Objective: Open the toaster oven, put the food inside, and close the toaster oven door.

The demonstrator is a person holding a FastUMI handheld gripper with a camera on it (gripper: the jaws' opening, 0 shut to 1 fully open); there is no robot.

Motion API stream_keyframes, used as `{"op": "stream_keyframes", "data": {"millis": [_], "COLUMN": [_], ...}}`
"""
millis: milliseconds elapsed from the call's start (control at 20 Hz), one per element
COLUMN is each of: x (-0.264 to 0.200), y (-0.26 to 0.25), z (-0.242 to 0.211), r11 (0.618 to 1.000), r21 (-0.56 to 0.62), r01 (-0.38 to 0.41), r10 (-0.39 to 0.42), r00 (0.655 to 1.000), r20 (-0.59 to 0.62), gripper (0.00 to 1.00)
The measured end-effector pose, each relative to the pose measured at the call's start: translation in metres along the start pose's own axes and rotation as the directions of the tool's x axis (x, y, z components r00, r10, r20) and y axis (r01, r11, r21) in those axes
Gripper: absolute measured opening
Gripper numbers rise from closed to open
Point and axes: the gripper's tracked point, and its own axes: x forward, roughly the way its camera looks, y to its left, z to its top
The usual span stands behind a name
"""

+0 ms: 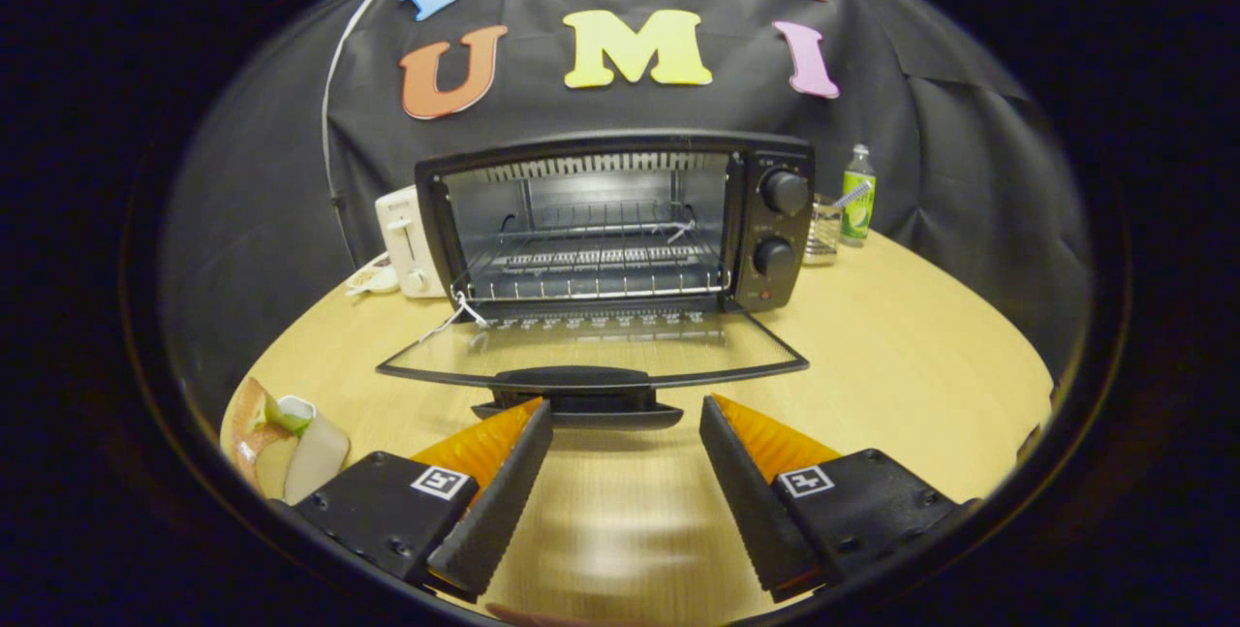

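A black toaster oven [775, 220] stands on the wooden table straight ahead of me. Its glass door [591, 351] hangs fully down, flat toward me, with the black handle [572, 380] at its front edge. Inside, the wire rack [591, 264] is bare. My gripper [625, 419] is open, its fingertips just short of the door handle, nothing between them. Left of my left finger lies the food [286, 438]: a plate with pale, bread-like pieces and something green.
A white pop-up toaster [407, 239] stands left of the oven, with a small white dish [373, 276] in front of it. Right of the oven are a wire holder [823, 230] and a green bottle [857, 196]. The round table's edge [1017, 356] curves close on the right.
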Motion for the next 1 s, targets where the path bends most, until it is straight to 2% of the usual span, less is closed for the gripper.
{"op": "stream_keyframes", "data": {"millis": [100,400,600,700,800,900,1000], "x": [0.000,0.004,-0.028,-0.050,-0.074,-0.096,-0.114], "y": [0.007,0.007,0.004,0.020,0.042,0.065,0.092], "z": [-0.006,-0.032,-0.009,0.003,0.014,0.028,0.040], "r11": [0.999,0.999,0.999,0.990,0.962,0.916,0.853], "r21": [0.001,0.034,0.004,0.013,0.064,0.146,0.213], "r01": [-0.034,-0.035,-0.055,-0.141,-0.265,-0.374,-0.477], "r10": [0.034,0.039,0.055,0.142,0.271,0.395,0.516], "r00": [0.999,0.989,0.995,0.986,0.954,0.905,0.834], "r20": [-0.027,-0.139,-0.079,-0.084,-0.125,-0.160,-0.195], "gripper": [1.00,0.99,0.98,0.98,0.97,0.96,0.94]}}
